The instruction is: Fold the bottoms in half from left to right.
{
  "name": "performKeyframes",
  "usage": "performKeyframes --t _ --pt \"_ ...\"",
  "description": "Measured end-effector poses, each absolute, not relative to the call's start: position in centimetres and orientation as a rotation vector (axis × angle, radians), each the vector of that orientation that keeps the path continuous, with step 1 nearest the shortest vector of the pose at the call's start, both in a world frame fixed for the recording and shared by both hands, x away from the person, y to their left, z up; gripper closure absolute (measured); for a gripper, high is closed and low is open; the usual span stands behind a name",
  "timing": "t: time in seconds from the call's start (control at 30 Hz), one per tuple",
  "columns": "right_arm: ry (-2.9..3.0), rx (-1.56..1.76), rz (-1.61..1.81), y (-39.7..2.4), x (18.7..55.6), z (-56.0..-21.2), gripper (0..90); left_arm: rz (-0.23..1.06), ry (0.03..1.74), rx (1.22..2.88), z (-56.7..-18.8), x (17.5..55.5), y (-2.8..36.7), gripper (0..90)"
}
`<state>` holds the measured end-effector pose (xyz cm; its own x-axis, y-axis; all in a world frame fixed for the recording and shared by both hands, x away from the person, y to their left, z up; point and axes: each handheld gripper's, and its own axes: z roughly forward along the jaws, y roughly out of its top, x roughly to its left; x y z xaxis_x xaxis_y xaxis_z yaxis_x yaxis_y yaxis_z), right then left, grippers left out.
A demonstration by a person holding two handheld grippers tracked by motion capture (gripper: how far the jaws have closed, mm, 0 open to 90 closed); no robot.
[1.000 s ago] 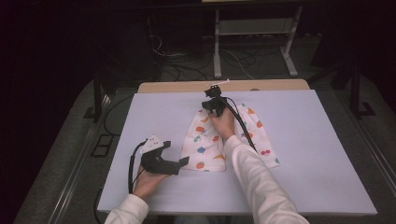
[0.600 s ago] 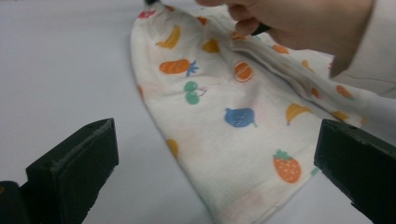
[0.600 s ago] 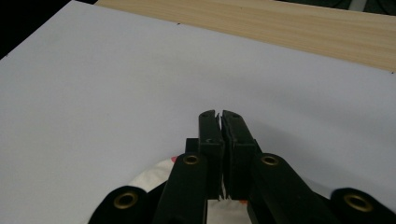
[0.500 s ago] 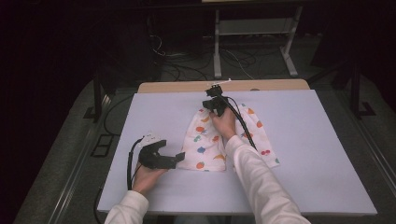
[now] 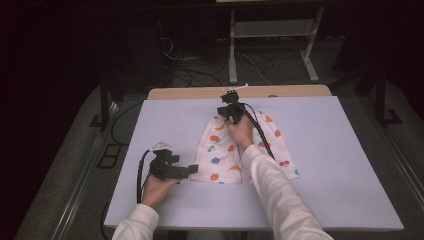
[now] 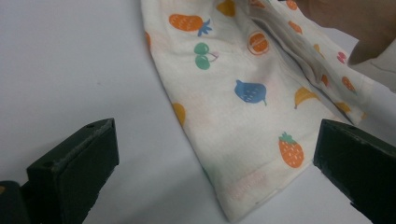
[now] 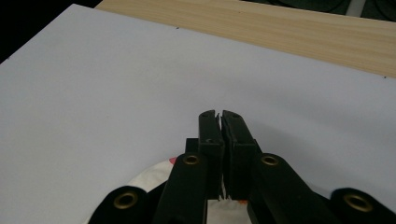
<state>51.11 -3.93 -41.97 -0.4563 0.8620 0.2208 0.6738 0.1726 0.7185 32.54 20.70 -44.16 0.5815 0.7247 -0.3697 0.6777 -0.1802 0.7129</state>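
Dark room, cables and a stand on the floor beyond; pale lavender-white table (image 5: 320, 165) with a wooden strip along its far edge. Fruit-print cloth garment (image 5: 225, 155) lies flat near the table's centre, its narrower end at 12 o'clock, hem at 6 o'clock. Since a second ago the left claw (image 5: 194, 170) has crept in from 9 o'clock and now sits at the garment's near-left corner; the right claw (image 5: 231, 114) has held its place at the 12 o'clock end. Left jaws stand wide apart in the left gripper view, the hem corner (image 6: 243, 196) lying between them, not yet pinched. Right jaws are pressed together, a sliver of white cloth caught between them, so clamped on the garment's top edge. Judgement: top is anchored, and the left claw is lined up for a corner grab, probably ahead of a fold or a stretch. Garment is white with oranges, cherries, strawberries and bananas; a fold runs lengthwise down the middle.
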Motion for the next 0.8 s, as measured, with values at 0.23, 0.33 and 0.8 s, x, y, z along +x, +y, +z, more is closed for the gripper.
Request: performKeyframes --t 0.23,0.33,0.8 --pt "2.208 1.485 1.157 -3.94 51.12 -41.96 85.7 -0.003 1.132 1.940 -44.47 32.60 20.25 2.4" --pt "2.206 1.483 1.158 -3.96 51.11 -41.91 85.7 -0.015 1.133 1.946 -44.51 32.61 20.16 4.1" --pt "2.207 1.482 1.158 -3.98 51.17 -42.03 85.7 -0.061 1.165 1.951 -44.71 32.79 20.45 34.8"
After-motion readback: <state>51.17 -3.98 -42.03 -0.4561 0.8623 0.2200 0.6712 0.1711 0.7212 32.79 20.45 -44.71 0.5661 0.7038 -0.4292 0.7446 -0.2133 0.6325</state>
